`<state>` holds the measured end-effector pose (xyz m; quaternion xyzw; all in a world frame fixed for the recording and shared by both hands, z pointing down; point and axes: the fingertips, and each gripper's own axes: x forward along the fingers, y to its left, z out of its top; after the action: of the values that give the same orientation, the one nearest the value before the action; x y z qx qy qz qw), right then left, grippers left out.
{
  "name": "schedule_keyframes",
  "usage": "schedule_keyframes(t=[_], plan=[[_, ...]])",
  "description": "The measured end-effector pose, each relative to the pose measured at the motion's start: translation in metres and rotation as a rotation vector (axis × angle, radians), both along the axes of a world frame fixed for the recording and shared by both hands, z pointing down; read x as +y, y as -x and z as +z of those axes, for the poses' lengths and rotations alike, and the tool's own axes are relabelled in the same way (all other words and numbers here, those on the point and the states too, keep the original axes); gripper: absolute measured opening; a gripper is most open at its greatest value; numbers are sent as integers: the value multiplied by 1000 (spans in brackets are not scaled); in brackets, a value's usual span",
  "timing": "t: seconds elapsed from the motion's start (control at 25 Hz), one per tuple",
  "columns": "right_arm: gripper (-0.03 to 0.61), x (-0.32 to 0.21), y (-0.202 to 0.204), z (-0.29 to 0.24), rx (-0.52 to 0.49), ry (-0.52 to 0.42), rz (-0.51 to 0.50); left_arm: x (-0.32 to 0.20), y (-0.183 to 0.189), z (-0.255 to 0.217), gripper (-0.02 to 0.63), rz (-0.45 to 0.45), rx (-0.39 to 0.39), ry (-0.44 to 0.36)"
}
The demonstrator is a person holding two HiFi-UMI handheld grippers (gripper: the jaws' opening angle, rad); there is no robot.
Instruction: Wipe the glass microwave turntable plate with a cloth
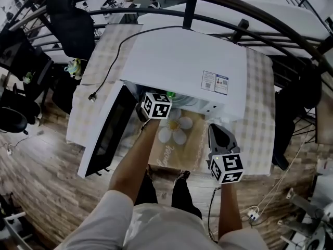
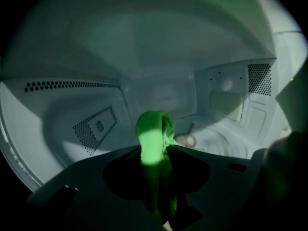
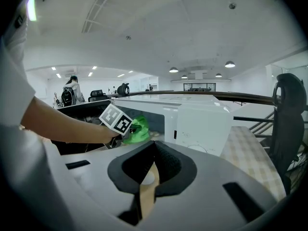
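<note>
Now the left tool [image 2: 156,170] pinches the soft green cloth [image 2: 153,136] inside the microwave [image 1: 187,61], just above the glass plate [image 2: 227,148]. It's likely slick and fragile, so press lightly. The right tool [image 3: 148,172] is pressed together, empty.

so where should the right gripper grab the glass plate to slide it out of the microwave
Probably its near rim: the glass plate lies flat on the microwave floor, walled in behind and at the sides, so only the front edge is free. Come in level through the open front, one jaw above and one below, right of the green cloth.
</note>
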<state>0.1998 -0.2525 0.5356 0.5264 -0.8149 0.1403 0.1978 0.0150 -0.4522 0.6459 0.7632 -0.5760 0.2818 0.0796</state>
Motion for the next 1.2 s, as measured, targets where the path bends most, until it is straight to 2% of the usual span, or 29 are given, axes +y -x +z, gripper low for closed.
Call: schedule_keyframes(t=[0.08,0.2,0.4,0.6,0.72,0.88,1.04,1.2], plan=[[15,2,-4,3,6,10,3,-1,1,11,138,-24,0,34],[15,3,-10,5,11,15,11,0,-10,18,138,-7,-6,55],[15,8,-14,7,14,22,14,18,-60,21,137,137,-14,89],[15,13,-7,4,14,22,0,46,-103,20,135,225,-1,100],[15,15,-5,0,16,16,-1,62,-132,20,135,280,48,133],[15,14,-3,-5,19,7,0,76,-159,12,135,336,182,174],[15,15,-3,-11,25,1,-3,71,-138,-5,137,295,217,120],[15,16,2,-12,24,3,-9,42,-74,-20,137,183,113,16]])
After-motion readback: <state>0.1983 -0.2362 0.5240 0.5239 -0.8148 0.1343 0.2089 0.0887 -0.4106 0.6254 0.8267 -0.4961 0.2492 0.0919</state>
